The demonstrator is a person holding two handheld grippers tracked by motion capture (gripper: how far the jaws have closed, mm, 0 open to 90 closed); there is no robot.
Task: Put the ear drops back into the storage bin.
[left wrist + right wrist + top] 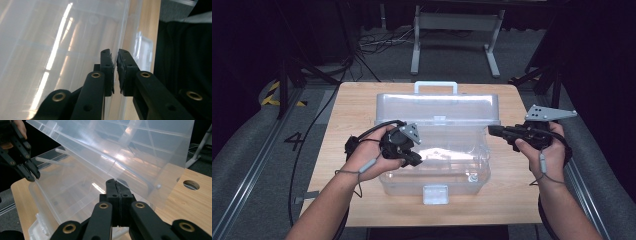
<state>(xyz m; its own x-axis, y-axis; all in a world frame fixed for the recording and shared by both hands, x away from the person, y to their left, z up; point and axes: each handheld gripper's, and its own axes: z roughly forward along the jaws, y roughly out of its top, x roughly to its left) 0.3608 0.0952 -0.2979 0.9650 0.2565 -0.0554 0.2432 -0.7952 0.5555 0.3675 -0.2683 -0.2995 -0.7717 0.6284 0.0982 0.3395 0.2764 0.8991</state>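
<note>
Hands rest at either end of a clear plastic storage box [434, 160] in the middle of the wooden table [507, 200], its long axis running side to side, its lid [438, 108] tipped up and back with the handle toward the far edge. The left gripper [414, 159] straddles the box's left wall; in the left gripper view its jaws stand slightly apart, the pads not pressing, probably steadying or letting go. The right gripper [493, 130], jaws pressed together on nothing, points at the lid's right end, seemingly ready to nudge it.
</note>
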